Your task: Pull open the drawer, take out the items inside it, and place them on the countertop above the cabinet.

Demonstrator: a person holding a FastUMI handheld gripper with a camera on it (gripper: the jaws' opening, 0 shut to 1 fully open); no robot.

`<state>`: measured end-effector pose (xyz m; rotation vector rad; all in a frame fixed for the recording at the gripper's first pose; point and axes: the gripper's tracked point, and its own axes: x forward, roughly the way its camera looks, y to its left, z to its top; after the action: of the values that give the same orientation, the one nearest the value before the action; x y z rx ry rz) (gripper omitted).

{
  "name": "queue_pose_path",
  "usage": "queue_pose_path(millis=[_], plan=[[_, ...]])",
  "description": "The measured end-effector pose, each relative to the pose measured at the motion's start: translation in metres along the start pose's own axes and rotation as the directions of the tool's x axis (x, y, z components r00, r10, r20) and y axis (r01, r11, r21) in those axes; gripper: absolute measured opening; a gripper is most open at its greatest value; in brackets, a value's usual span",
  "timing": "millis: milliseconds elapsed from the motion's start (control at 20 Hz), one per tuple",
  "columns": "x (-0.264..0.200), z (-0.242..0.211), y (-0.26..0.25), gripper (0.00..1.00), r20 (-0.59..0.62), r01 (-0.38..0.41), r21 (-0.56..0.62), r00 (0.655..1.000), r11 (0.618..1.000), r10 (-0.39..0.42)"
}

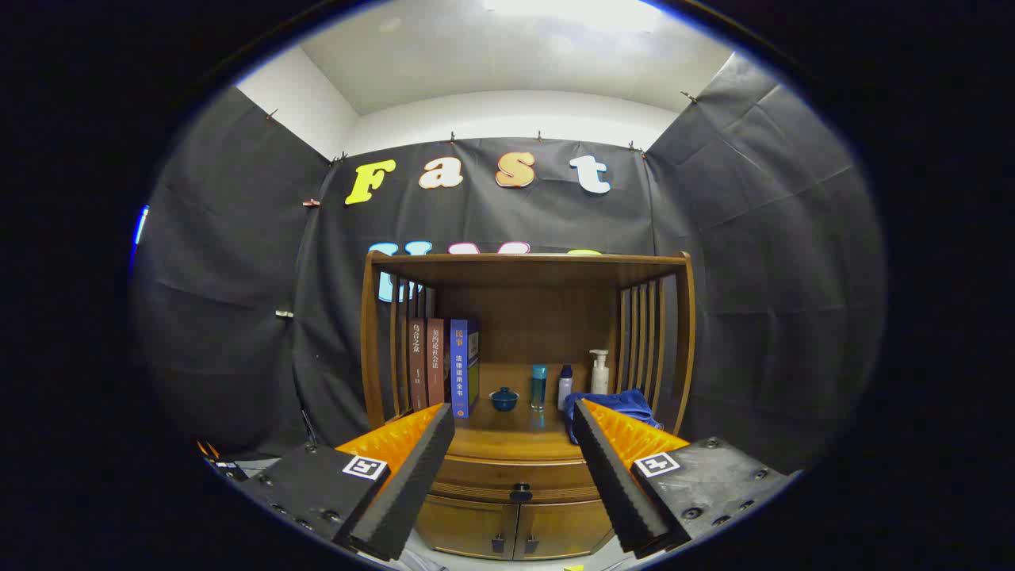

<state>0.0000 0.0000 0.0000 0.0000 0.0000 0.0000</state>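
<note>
While my claw point(514, 424) hung apart and empty at lower centre, I judged the drawer point(515, 477) stiff and best taken by its small dark knob point(521, 492).

The wooden drawer point(515, 477) sits closed beneath the countertop point(519, 434), its dark knob point(521, 493) facing forward.
</note>
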Motion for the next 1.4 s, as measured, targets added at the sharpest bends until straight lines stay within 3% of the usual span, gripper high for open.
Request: queue_pose_path(millis=[1400], plan=[[0.007,-0.009,-0.010,0.97,-0.009,-0.019,0.017,1.000,1.000,0.019]])
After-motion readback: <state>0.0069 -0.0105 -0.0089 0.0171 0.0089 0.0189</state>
